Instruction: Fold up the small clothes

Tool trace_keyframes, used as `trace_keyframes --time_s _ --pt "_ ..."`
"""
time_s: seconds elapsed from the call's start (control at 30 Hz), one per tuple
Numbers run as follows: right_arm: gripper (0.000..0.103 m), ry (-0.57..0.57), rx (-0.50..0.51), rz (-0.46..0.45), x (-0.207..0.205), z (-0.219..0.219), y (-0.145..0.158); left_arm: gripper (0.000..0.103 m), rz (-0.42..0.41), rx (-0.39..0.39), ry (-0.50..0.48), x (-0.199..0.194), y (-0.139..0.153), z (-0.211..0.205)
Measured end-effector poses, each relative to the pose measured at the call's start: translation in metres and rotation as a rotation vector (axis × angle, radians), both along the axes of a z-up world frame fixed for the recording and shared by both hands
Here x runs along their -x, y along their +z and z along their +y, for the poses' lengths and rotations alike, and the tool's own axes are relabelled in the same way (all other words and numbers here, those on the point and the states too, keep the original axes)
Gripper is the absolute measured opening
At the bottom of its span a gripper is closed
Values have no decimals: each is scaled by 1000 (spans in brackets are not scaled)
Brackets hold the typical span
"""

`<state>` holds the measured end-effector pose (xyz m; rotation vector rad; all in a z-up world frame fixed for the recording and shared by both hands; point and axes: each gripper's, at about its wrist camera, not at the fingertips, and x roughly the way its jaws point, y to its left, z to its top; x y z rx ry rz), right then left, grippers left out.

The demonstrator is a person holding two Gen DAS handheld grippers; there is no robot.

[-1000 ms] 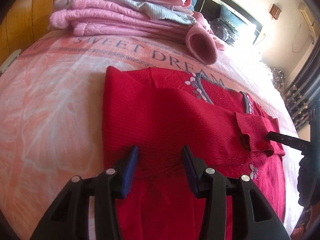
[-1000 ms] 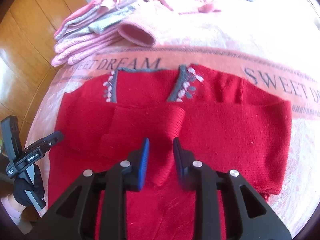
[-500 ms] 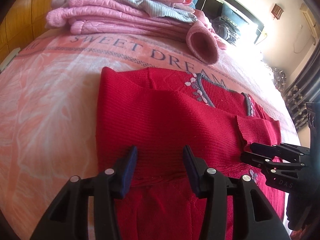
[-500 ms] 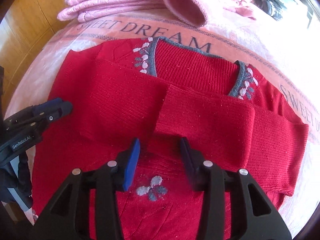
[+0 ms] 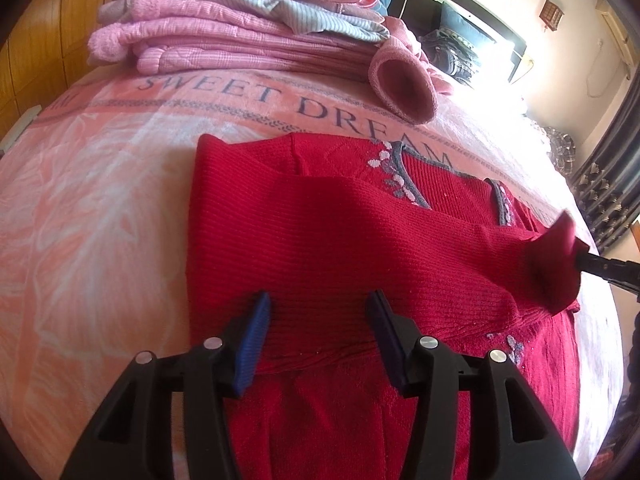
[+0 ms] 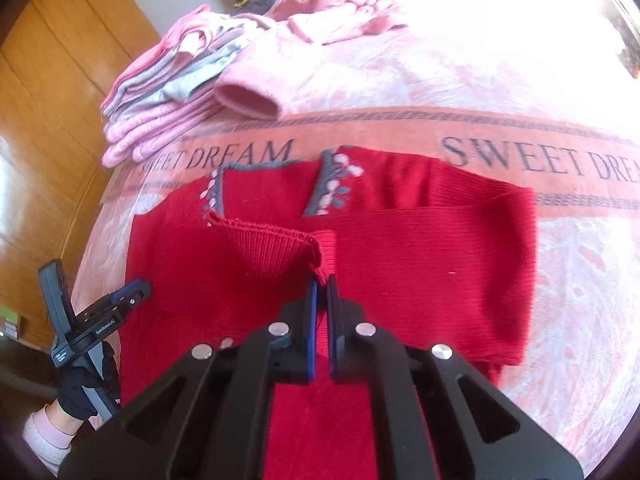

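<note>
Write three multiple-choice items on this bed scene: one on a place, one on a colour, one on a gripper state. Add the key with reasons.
1. Where does the stack of folded pink clothes lie?
A. beyond the sweater's neckline
B. on the sweater
C. on the floor

2. What colour is the sweater?
A. blue
B. red
C. white

3. What is the right gripper doing?
A. open above the blanket
B. shut on the sleeve cuff
C. shut on a pink sock

Key: 1 A, the stack sits past the collar; 2 B, the knit is red; 3 B, its jaws pinch the lifted cuff.
</note>
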<state>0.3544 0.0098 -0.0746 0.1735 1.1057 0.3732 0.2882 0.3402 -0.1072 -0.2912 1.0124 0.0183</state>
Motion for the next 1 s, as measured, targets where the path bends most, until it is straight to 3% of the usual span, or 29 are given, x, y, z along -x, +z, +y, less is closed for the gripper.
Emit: trace_keyframes --time_s 0.17,0.3,0.4,0.53,0.57,0.7,0.8,0.9,1.0 --pt "3 -116 -26 63 -3 -64 -17 55 -3 -24 -9 0 -1 -4" --pt "9 -149 -13 174 -1 -85 -53 56 1 -29 -2 -1 0 -6" --pt "10 -163 -77 186 1 -96 -53 56 1 -4 10 0 7 -5" --pt "34 -165 -98 155 -6 -96 -42 56 -43 10 3 -3 22 -9" --pt "34 -169 -100 164 -10 -94 -43 56 -53 6 -5 -4 24 -11" --pt "30 -184 -92 211 -25 -85 -62 56 -28 6 -26 -13 16 -20" --pt "6 -153 -73 179 -26 -77 -57 56 9 10 -23 -15 1 -22" --pt "5 -147 -26 146 -22 -77 -46 56 6 -13 -49 -13 0 -24" --pt "5 -148 27 167 -21 -76 -57 56 11 0 -51 -12 -1 -22"
